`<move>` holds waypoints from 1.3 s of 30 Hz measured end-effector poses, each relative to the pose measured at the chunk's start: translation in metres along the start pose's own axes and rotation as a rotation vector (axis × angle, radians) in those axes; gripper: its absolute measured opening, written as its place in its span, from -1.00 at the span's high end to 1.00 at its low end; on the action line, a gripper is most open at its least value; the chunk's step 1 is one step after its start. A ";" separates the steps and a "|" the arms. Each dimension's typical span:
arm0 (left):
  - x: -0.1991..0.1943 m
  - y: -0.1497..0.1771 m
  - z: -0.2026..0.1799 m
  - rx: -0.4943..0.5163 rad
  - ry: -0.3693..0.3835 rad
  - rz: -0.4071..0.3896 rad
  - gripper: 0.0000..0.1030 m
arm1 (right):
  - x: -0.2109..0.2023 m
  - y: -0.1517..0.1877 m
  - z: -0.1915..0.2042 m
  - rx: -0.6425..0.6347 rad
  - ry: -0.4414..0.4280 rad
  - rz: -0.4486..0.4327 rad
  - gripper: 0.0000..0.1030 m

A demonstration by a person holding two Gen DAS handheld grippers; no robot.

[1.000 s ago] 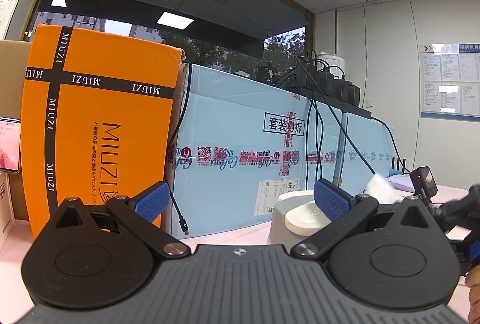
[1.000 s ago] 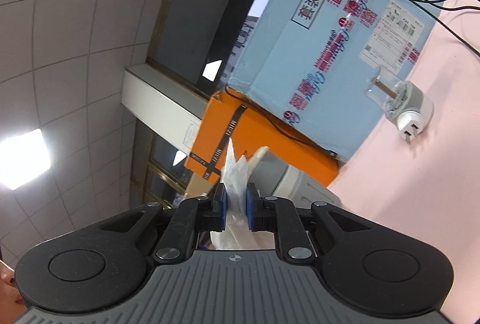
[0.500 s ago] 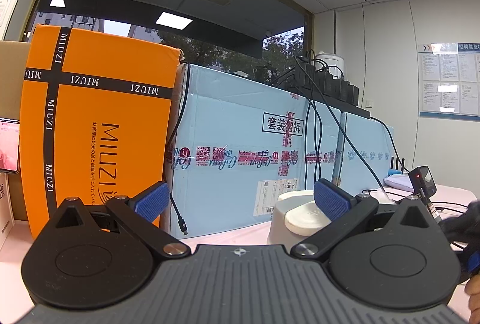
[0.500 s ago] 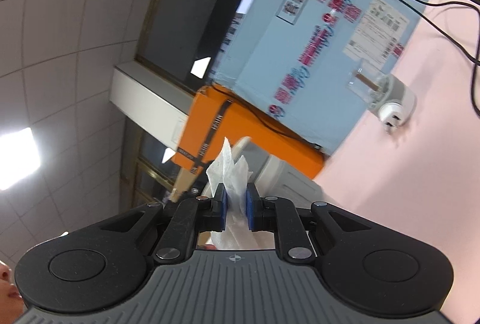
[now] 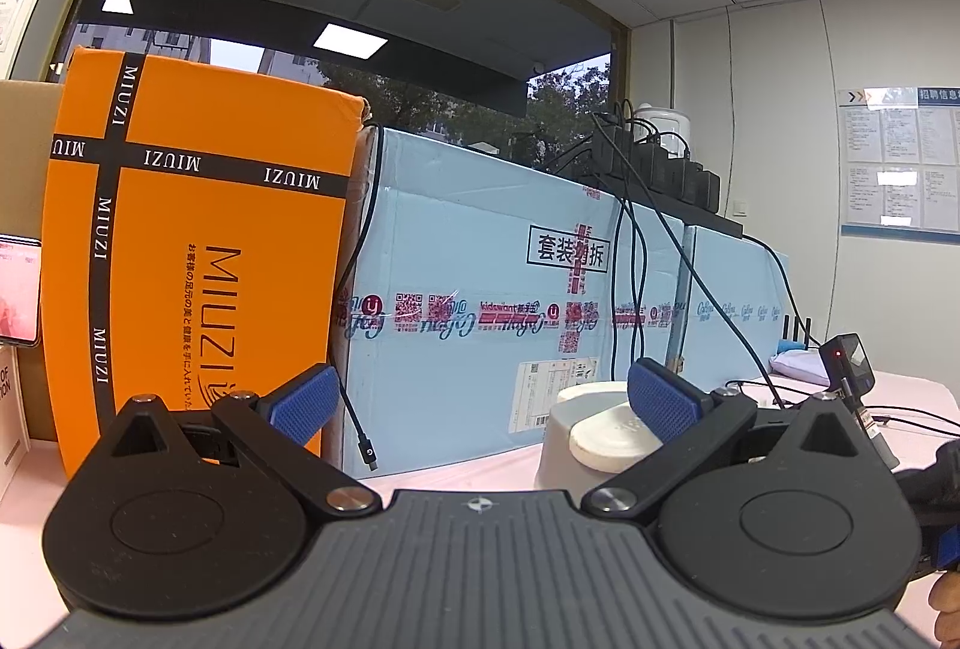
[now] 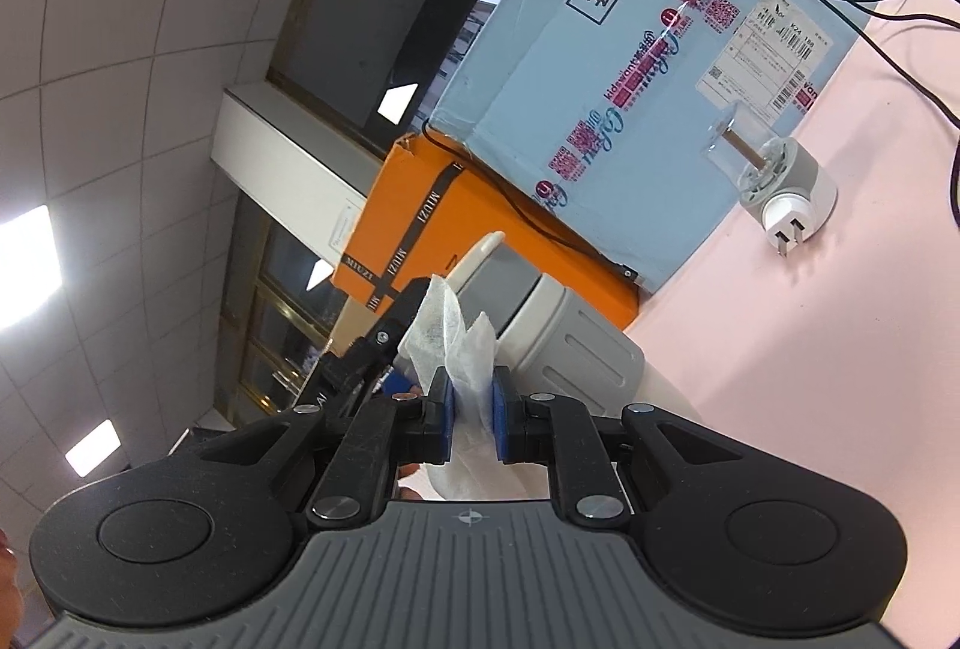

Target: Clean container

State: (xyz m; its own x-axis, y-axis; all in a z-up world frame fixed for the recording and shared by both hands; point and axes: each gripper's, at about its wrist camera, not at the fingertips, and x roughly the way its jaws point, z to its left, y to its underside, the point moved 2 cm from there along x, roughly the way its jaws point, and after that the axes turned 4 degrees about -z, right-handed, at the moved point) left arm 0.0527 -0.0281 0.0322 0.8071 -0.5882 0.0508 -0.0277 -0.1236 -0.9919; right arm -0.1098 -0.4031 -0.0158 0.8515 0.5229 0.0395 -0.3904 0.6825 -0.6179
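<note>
Holding a white wipe (image 6: 462,349) tight between the closed pads of my right gripper (image 6: 469,406), I judge the task is only at its start: the wipe is ready, but I cannot see it touching the container (image 6: 564,337) yet, so the wiping itself is left. My left gripper (image 5: 480,403) is wide open and grips nothing. In the left view the container (image 5: 561,445) stands on the pink table (image 5: 456,469) in front of the blue box (image 5: 480,289), with a white lid-like piece (image 5: 606,436) at its top, just beside my right-hand pad. The right view shows what the left one does not: the wipe, the grey ribbed side of the container, and a small plug part (image 6: 780,193) on the table, near the blue box (image 6: 630,48).
</note>
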 end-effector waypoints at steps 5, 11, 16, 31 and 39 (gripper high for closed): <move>0.002 0.000 0.002 0.001 0.002 0.000 -1.00 | 0.001 0.005 -0.004 -0.022 0.069 0.027 0.74; 0.000 0.000 0.002 0.001 0.002 0.000 -1.00 | -0.001 0.003 -0.003 -0.002 0.010 0.004 0.74; 0.000 0.001 0.002 0.002 0.004 -0.001 -1.00 | -0.004 -0.007 0.007 -0.001 -0.063 -0.040 0.74; 0.002 0.001 0.002 0.001 -0.004 -0.001 -1.00 | 0.002 -0.007 0.011 -0.074 -0.002 -0.019 0.74; 0.001 0.001 0.001 0.002 0.002 -0.001 -1.00 | 0.000 0.001 0.002 -0.078 0.081 0.021 0.74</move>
State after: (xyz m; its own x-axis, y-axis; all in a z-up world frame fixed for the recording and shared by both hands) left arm 0.0545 -0.0282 0.0315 0.8059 -0.5897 0.0516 -0.0261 -0.1224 -0.9921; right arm -0.1110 -0.4015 -0.0152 0.8701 0.4916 -0.0360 -0.3830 0.6284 -0.6771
